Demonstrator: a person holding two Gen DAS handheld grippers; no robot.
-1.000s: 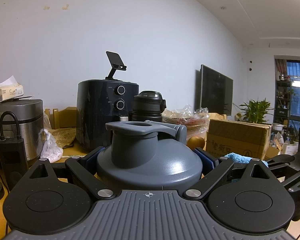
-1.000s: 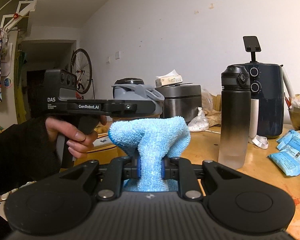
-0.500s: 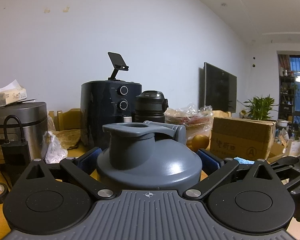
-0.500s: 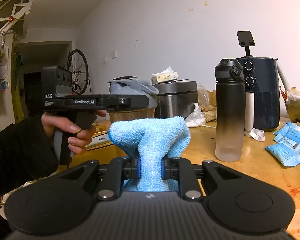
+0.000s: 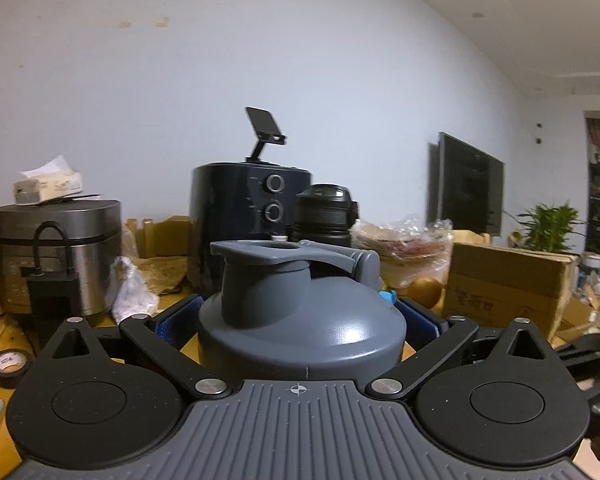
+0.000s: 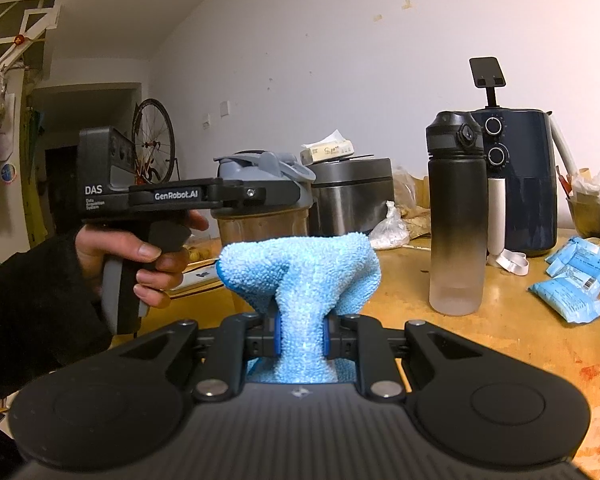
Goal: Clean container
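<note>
Gripping the grey-lidded shaker container (image 5: 300,320) between the left gripper (image 5: 298,316) pads, held upright above the wooden table (image 6: 480,332). Pinched the blue cloth (image 6: 300,276) tight in the right gripper (image 6: 300,338), just beside it. Brownish film inside; contents unclear.

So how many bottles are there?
2. The grey-lidded shaker bottle is held by the left gripper; the black bottle stands on the table beside the air fryer.
</note>
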